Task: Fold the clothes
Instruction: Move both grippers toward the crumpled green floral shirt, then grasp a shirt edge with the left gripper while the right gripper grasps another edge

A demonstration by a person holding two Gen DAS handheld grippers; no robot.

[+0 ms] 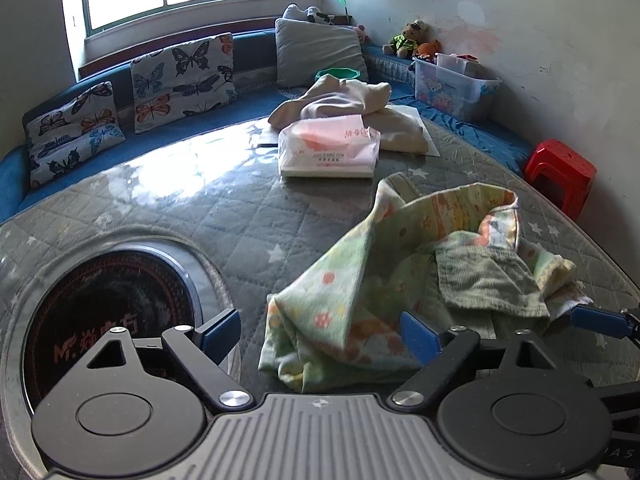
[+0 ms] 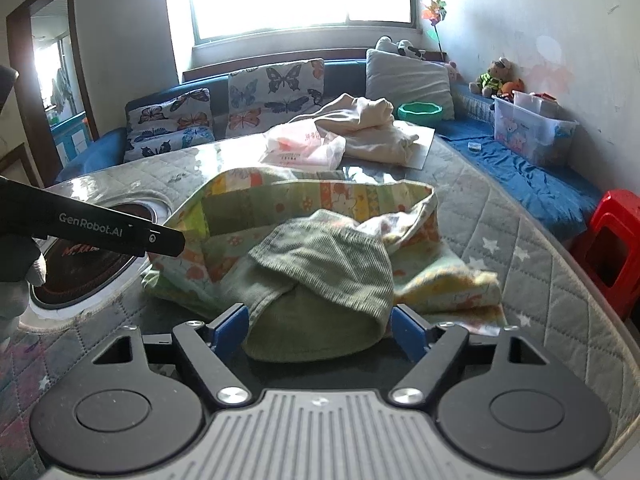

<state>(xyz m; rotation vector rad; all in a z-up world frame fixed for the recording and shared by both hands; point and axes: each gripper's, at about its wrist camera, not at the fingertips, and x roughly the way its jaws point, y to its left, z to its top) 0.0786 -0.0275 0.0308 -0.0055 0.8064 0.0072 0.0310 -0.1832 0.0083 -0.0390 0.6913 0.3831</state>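
A crumpled green floral garment with a plain ribbed green cuff lies on the grey quilted table. My left gripper is open, its blue fingers either side of the garment's near corner, not closed on it. My right gripper is open, its blue fingers flanking the ribbed green cuff of the floral garment. The right gripper's blue fingertip shows in the left wrist view at the garment's right edge. The left gripper's black arm shows at left in the right wrist view.
A cream garment and a white plastic-wrapped packet lie at the table's far side. A round black cooktop is set into the table at left. A blue sofa with butterfly cushions, a clear storage box and a red stool surround the table.
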